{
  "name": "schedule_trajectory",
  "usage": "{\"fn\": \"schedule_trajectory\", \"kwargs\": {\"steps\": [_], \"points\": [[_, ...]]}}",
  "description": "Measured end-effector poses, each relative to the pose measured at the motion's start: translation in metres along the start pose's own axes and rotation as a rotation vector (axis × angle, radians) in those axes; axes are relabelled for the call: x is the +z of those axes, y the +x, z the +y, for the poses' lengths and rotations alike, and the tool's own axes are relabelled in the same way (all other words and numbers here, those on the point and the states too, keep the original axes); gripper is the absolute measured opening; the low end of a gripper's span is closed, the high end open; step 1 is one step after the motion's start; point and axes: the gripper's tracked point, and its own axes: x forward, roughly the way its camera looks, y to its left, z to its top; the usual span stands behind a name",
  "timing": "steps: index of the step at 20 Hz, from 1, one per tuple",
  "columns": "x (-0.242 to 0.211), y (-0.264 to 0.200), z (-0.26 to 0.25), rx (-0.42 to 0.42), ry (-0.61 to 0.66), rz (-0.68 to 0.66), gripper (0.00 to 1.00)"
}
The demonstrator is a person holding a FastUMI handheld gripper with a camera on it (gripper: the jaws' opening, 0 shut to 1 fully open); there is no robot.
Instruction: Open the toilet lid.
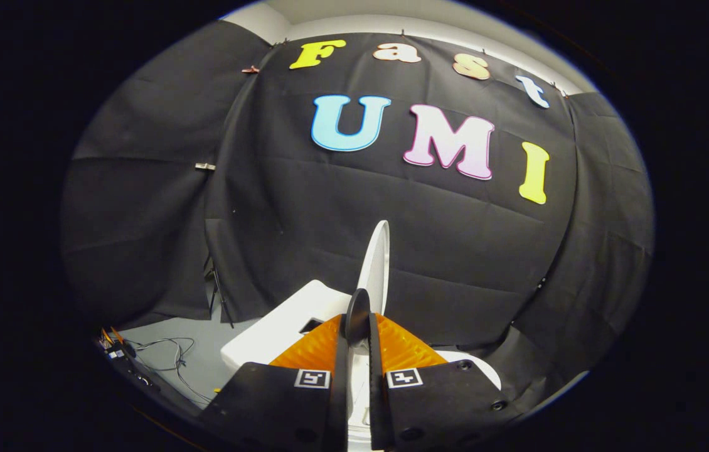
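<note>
— Between the fingers, what's there?
— The lid (374,267), raised nearly upright; its edge runs up from the gripper (357,326), whose fingers are pressed onto it from both sides.
— And around them?
— The tank (279,329) sits just left; a cable (172,358) lies on the floor (191,333) farther left.

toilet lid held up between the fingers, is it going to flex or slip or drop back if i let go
The thin white plastic toilet lid looks like one rigid moulded panel, so it probably won't flex. Its glossy surface could slip, though the fingers sit closed on its edge. It stands nearly upright beside the white toilet tank, so it may stay up once released; short of vertical, it could fall shut.
</note>
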Motion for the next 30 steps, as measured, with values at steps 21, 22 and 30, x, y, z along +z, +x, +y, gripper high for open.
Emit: {"fn": "schedule_trajectory", "kwargs": {"steps": [21,22,30], "points": [[0.045,-0.061,-0.044,0.079,0.118,-0.092,0.99],[0.052,-0.069,-0.056,0.068,0.125,-0.105,0.99],[0.086,-0.130,-0.179,0.004,0.148,-0.177,0.99]]}}
